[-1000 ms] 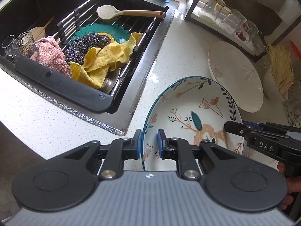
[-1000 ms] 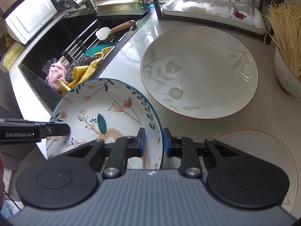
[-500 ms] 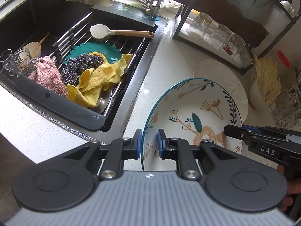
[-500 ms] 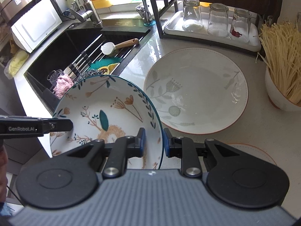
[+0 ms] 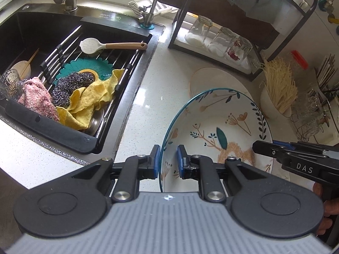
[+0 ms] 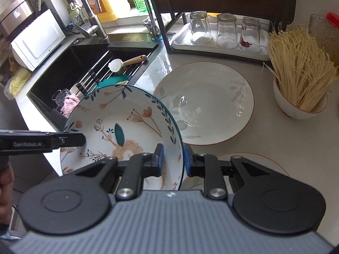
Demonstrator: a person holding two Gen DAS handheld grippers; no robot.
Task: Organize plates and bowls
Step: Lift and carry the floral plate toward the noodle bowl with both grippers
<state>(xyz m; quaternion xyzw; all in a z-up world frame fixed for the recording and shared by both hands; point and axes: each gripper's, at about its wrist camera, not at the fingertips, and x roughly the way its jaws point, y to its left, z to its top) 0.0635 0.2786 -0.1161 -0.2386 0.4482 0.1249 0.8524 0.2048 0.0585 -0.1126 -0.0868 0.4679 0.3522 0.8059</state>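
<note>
A floral bowl with a blue rim [image 5: 220, 131] is held in the air between both grippers. My left gripper [image 5: 168, 158] is shut on its left rim. My right gripper [image 6: 173, 157] is shut on its right rim; the bowl also shows in the right wrist view [image 6: 127, 131]. A large white plate with a leaf pattern [image 6: 207, 103] lies on the counter beyond the bowl, partly hidden behind it in the left wrist view [image 5: 203, 78]. Another white plate [image 6: 254, 160] lies under my right gripper, mostly hidden.
A black sink [image 5: 31, 33] at the left holds a rack with a spoon [image 5: 106, 45], cloths and a scourer. A dark shelf with three upturned glasses [image 6: 226, 31] stands at the back. A white bowl of dry noodles [image 6: 300, 80] is at the right.
Both grippers have lifted the floral bowl higher above the counter. More of the sink, the shelf and the white plate now shows.
</note>
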